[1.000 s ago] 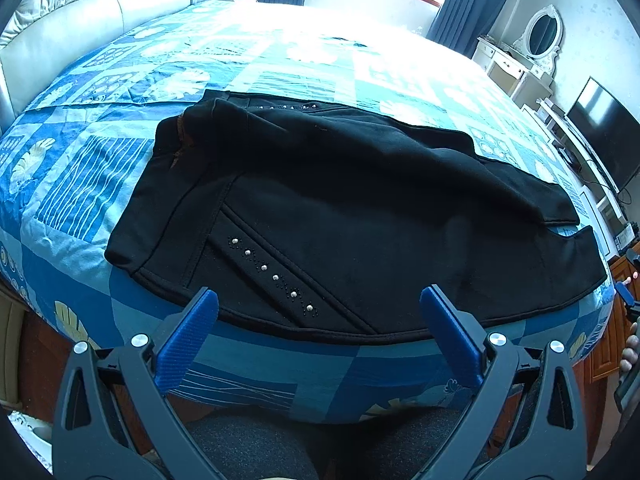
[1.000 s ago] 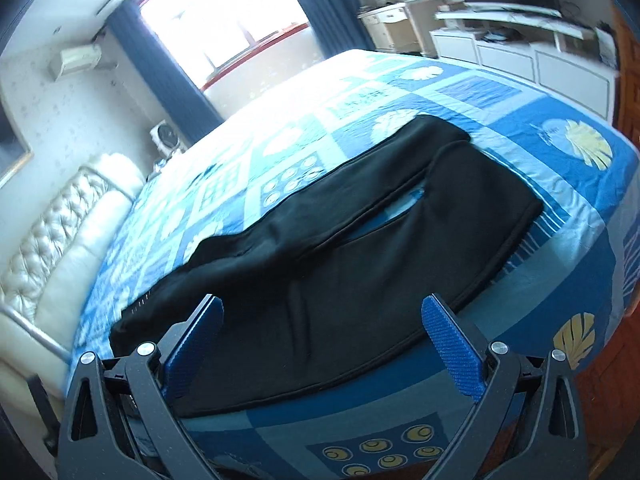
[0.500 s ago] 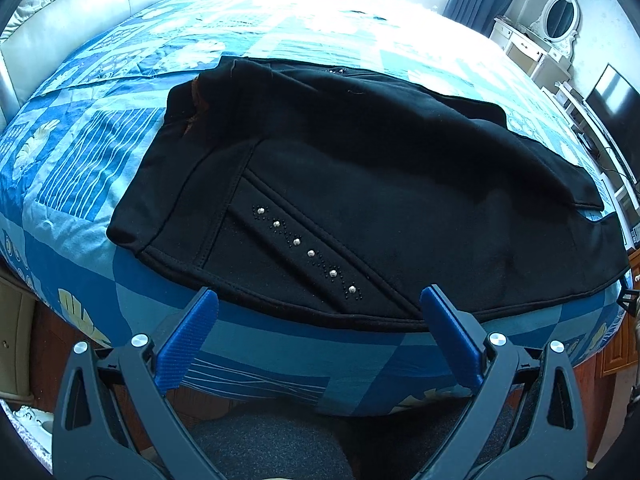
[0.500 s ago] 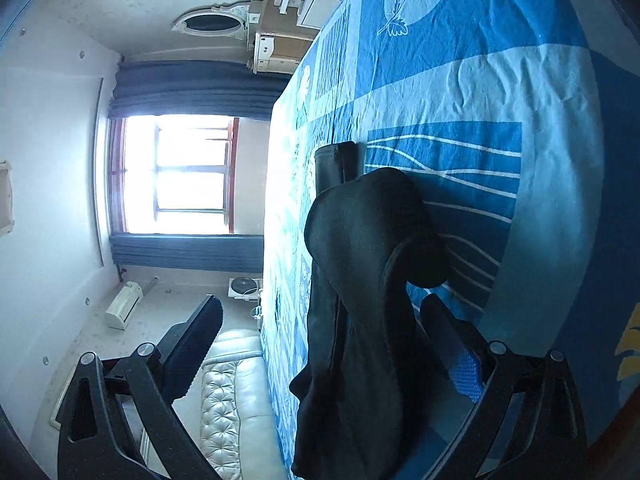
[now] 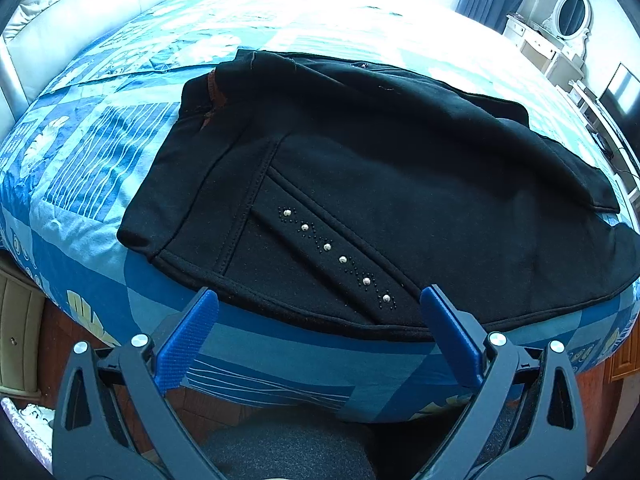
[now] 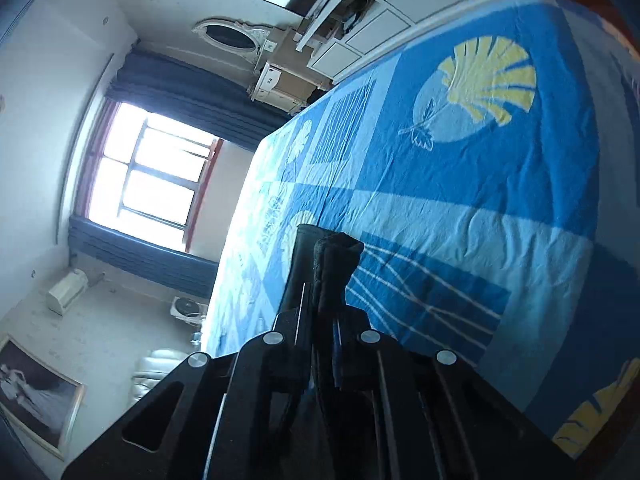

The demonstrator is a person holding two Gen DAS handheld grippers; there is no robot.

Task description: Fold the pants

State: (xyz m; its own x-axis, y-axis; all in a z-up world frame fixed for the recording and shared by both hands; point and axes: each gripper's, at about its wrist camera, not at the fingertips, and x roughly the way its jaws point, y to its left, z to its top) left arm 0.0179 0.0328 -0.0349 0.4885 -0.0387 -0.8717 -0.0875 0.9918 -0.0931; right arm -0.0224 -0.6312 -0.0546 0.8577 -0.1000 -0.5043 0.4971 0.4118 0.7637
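Bed: my wide bed with the blue patchwork cover (image 5: 100, 184) fills both views, and the pants lie along its near edge.
Pants: the black fabric pants with a row of silver studs (image 5: 360, 168) lie flat across the cover, waistband end to my left, legs running off to my right.
Left gripper: my left gripper with blue pads (image 5: 318, 330) hangs just short of the pants' near hem, jaws spread wide with nothing between them; the studded pocket strip lies just ahead of the pads.
Right gripper: my right gripper (image 6: 320, 312) is rolled onto its side and clenched on a bunched fold of the pants' black cloth, which sticks out past the fingertips above the cover.
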